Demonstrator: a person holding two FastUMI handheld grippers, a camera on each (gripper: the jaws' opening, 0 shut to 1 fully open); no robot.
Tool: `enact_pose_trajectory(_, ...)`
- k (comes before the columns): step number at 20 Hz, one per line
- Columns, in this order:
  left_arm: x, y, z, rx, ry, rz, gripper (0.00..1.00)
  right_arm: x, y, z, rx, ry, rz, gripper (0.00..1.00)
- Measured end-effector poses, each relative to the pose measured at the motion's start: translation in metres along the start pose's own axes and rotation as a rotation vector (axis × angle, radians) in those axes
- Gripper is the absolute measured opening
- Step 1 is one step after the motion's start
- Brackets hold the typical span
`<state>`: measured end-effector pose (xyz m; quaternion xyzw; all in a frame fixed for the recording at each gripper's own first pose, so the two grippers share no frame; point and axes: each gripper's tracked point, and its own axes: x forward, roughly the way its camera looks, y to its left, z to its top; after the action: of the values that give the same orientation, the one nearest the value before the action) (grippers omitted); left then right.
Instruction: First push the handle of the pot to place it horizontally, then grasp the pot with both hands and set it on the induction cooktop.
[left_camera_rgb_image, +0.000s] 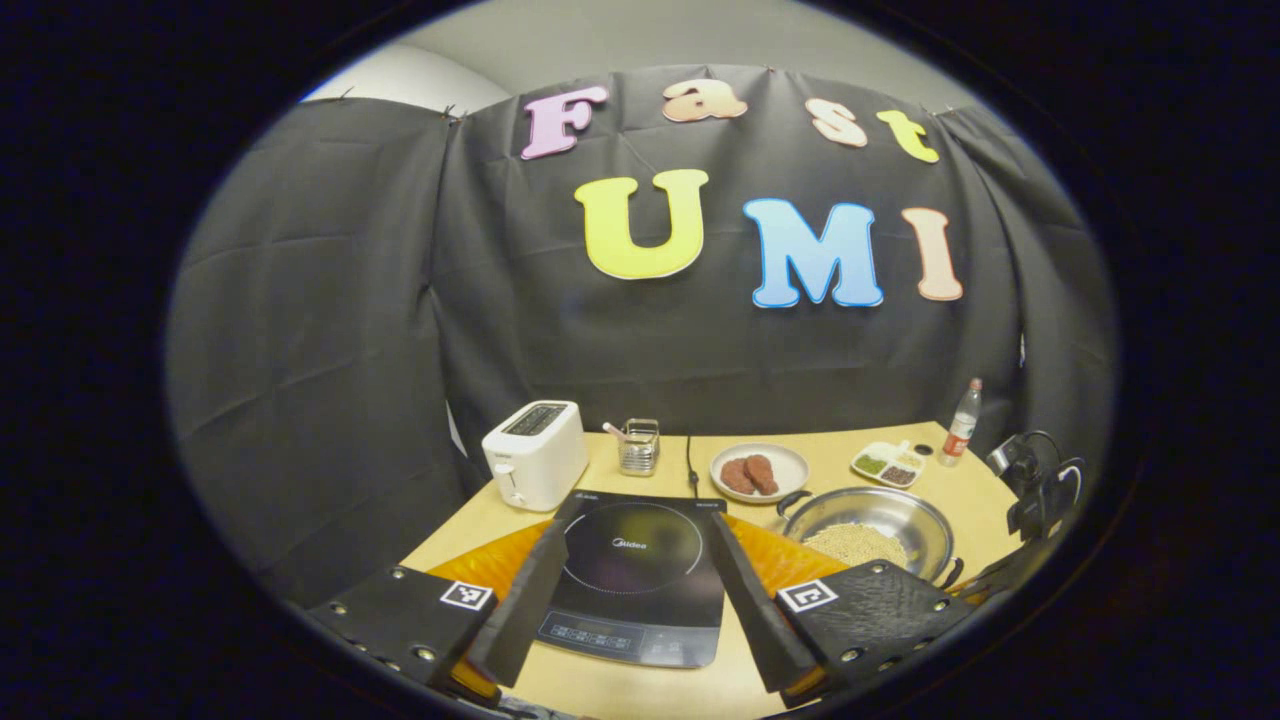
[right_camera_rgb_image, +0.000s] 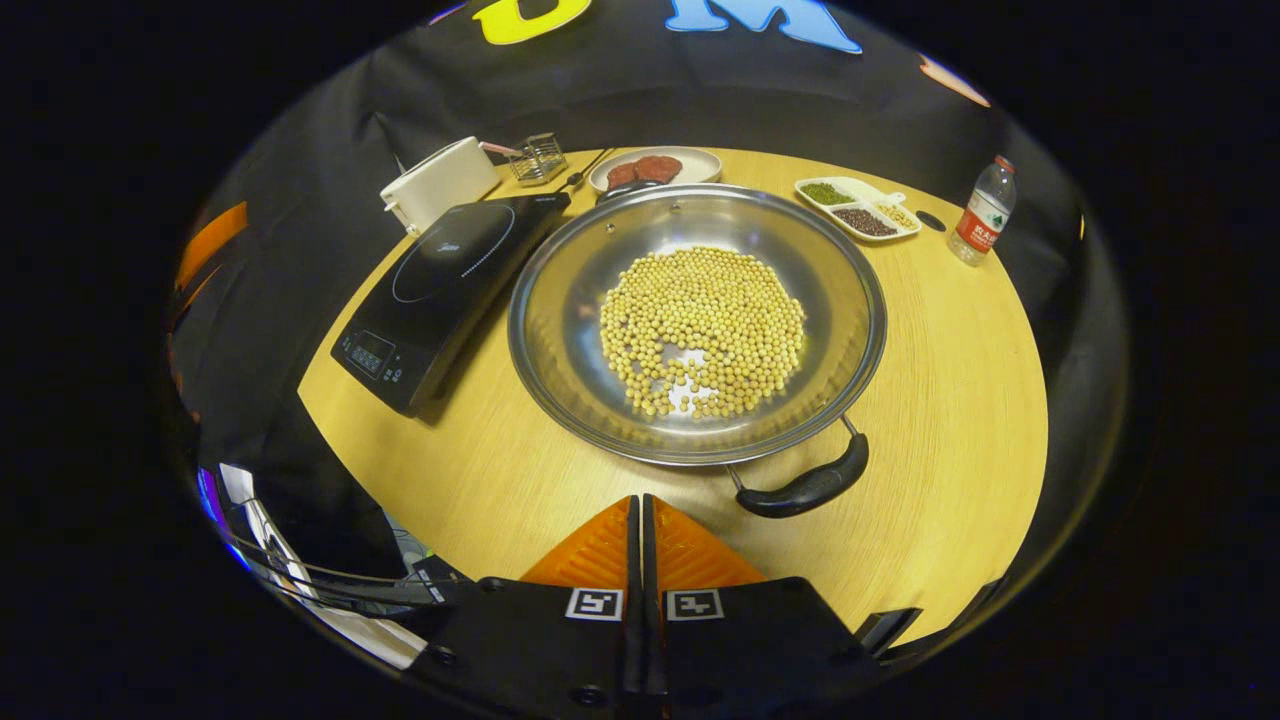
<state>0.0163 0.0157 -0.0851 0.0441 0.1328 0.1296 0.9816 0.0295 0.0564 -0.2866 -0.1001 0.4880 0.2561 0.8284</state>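
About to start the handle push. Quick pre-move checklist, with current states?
1. Right claw shut for pushing: ok, fingers together, nothing between them.
2. Right claw lined up with the near handle of the pot: not ok, handle sits off to its right, apart from the fingertips.
3. Handle already horizontal: not ok, it lies angled.
4. Left claw out of the way: ok, open above the induction cooktop, holding nothing.
5. Cooktop surface free for the pot: ok, nothing rests on it.
6. Soybeans settled in the pot: ok, none on the table.
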Motion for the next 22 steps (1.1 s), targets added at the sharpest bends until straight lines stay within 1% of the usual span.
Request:
enact_pose_trajectory(1,0.000,-0.004,-0.003,-0.001,0.008,0.000,0.85,0.002,-0.003,0.000,0.004,0.009,0.001,0.02)
enact_pose_trajectory(2,0.000,-0.008,-0.005,0.000,0.019,-0.001,0.86,0.005,-0.005,-0.001,0.003,0.017,0.001,0.00)
enact_pose_trajectory(3,0.000,-0.010,-0.009,0.003,0.029,0.002,0.88,0.007,-0.008,0.000,-0.002,0.024,0.004,0.00)
enact_pose_trajectory(4,0.000,-0.013,-0.010,0.004,0.036,0.004,0.88,0.010,-0.010,0.000,-0.003,0.029,0.006,0.02)
enact_pose_trajectory(6,-0.001,-0.020,-0.012,0.001,0.047,0.005,0.88,0.016,-0.014,0.002,0.002,0.038,0.009,0.02)
enact_pose_trajectory(9,0.001,-0.021,-0.015,0.016,0.063,0.038,0.88,0.024,-0.017,0.004,-0.004,0.051,0.018,0.02)
enact_pose_trajectory(10,0.002,-0.022,-0.013,0.015,0.064,0.042,0.88,0.023,-0.017,0.005,-0.003,0.053,0.019,0.00)
enact_pose_trajectory(11,0.003,-0.023,-0.012,0.010,0.063,0.045,0.88,0.025,-0.018,0.005,-0.004,0.057,0.023,0.02)
enact_pose_trajectory(12,0.004,-0.024,-0.012,0.003,0.066,0.048,0.88,0.025,-0.019,0.004,-0.005,0.060,0.025,0.00)
enact_pose_trajectory(15,0.006,-0.026,-0.014,-0.009,0.071,0.056,0.88,0.025,-0.028,0.008,-0.010,0.063,0.010,0.00)
enact_pose_trajectory(16,0.007,-0.027,-0.015,-0.009,0.074,0.057,0.85,0.024,-0.032,0.007,-0.014,0.064,0.004,0.02)
enact_pose_trajectory(17,0.009,-0.028,-0.016,-0.009,0.078,0.059,0.88,0.023,-0.037,0.007,-0.017,0.065,-0.002,0.02)
enact_pose_trajectory(22,0.017,-0.042,-0.015,-0.019,0.076,0.053,0.88,0.018,-0.065,0.009,-0.023,0.068,-0.047,0.02)
